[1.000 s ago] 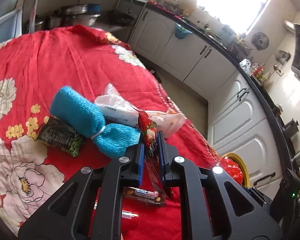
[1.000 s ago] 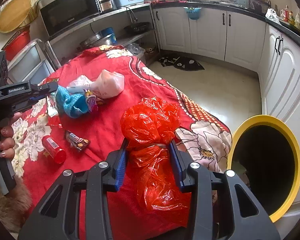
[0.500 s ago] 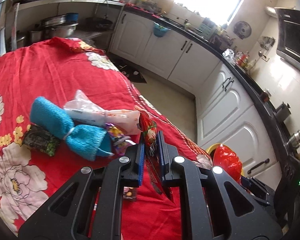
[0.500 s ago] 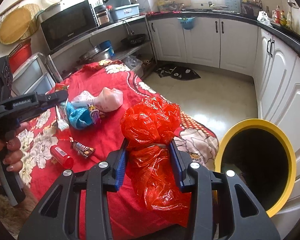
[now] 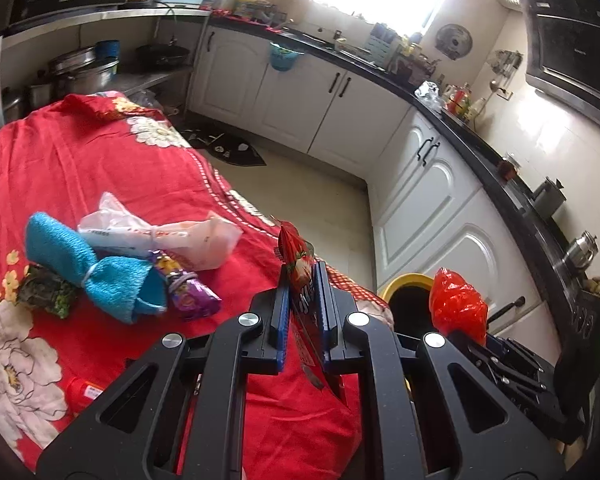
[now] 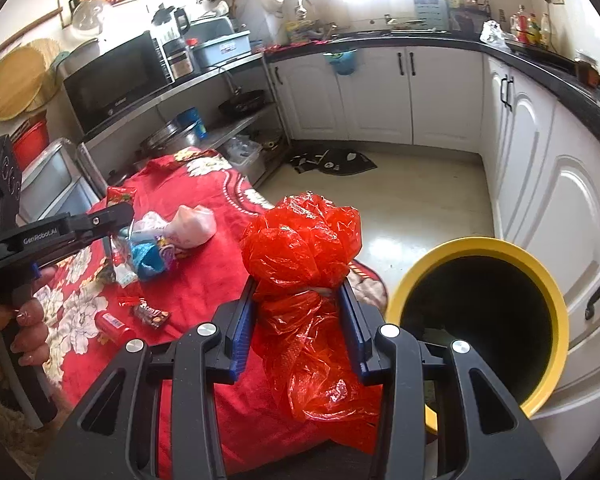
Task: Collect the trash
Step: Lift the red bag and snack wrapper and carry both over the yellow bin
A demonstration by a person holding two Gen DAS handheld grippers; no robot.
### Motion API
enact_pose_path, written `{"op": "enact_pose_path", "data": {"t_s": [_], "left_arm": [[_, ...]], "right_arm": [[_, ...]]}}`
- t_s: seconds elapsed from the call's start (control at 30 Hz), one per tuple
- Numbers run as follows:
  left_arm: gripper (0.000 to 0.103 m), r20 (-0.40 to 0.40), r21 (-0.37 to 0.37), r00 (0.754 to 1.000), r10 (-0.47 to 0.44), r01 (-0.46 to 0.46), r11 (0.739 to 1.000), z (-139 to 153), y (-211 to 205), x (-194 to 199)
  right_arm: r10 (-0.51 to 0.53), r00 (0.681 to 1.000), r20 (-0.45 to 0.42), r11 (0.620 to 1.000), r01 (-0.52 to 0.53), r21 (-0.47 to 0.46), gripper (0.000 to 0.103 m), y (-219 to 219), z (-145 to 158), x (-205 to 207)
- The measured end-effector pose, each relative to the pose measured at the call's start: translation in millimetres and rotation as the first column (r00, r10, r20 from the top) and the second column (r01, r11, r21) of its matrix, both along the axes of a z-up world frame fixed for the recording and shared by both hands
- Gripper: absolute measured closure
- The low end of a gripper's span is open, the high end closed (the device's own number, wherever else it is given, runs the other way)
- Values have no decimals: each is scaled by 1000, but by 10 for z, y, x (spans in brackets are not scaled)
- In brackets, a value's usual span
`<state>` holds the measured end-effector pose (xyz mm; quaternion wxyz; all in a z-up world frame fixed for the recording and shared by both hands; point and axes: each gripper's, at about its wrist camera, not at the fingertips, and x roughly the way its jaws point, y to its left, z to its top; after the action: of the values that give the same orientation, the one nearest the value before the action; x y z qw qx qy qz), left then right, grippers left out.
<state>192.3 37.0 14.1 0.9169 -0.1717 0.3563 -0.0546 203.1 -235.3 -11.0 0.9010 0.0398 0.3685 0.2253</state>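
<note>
A red floral cloth [image 5: 80, 168] is covering the table in a white-cabinet kitchen. The left gripper [image 5: 303, 300] is pinching a red snack wrapper [image 5: 296, 264]; the right gripper [image 6: 300, 312] is clamping a red plastic bag [image 6: 300, 248] beside the yellow-rimmed bin [image 6: 548, 292], whose dark interior only the right view is showing.

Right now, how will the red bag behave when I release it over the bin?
The red bag looks thin, crumpled, probably light and floppy. Its tail sags below the right gripper, so it may drift or snag the bin rim.
</note>
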Motion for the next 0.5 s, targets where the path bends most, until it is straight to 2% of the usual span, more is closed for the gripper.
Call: {"op": "enact_pose_path", "data": {"t_s": [0.5], "left_arm": [[96, 16, 31, 996, -89, 88, 996, 77, -462, 105]], "right_arm": [[-106, 994, 25, 994, 105, 19, 66, -488, 77, -41]]}}
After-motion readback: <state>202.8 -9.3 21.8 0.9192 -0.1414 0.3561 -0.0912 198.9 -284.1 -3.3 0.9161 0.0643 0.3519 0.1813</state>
